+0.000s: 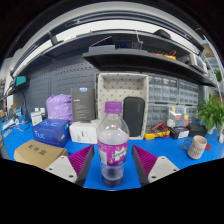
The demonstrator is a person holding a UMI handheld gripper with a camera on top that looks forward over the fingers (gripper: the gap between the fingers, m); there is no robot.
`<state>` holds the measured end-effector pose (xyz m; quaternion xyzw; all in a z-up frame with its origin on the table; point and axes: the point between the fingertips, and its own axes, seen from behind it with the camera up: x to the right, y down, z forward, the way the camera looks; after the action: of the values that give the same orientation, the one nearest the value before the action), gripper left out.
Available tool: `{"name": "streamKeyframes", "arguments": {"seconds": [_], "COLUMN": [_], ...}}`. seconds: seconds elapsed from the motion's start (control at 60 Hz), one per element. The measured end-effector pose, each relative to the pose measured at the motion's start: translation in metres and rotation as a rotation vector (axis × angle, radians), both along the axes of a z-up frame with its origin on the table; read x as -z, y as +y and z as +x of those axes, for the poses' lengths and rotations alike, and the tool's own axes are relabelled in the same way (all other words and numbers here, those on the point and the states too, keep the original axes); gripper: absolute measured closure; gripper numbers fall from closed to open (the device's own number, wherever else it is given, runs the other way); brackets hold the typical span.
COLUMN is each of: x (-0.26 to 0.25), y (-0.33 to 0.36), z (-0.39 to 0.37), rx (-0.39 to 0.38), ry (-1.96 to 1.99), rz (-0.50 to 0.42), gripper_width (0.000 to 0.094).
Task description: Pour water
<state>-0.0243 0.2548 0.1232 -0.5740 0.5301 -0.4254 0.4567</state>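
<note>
While its purple label is seemingly unreadable, the water bottle [112, 143] stands between the jaws, open around it.

Your bottle [113, 145] base hidden below the tongs [113, 160], contact with pads unclear, shelf [135, 45] items too small to tell

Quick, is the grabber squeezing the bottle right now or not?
Gripper: open; the water bottle stands between its fingers on the blue table, with a gap at each side.
</note>
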Motion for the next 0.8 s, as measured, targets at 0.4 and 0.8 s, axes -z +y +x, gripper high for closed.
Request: {"name": "streamKeyframes", "arguments": {"seconds": [0.4,0.8], "x": [0.012,0.016], "y": [0.012,0.002], "z": [0.033,0.038], "rx": [-0.035,-0.08], "ry": [-0.062,-0.016], "rz": [-0.027,0.088], "gripper_width": [0.0506,0.0558]}}
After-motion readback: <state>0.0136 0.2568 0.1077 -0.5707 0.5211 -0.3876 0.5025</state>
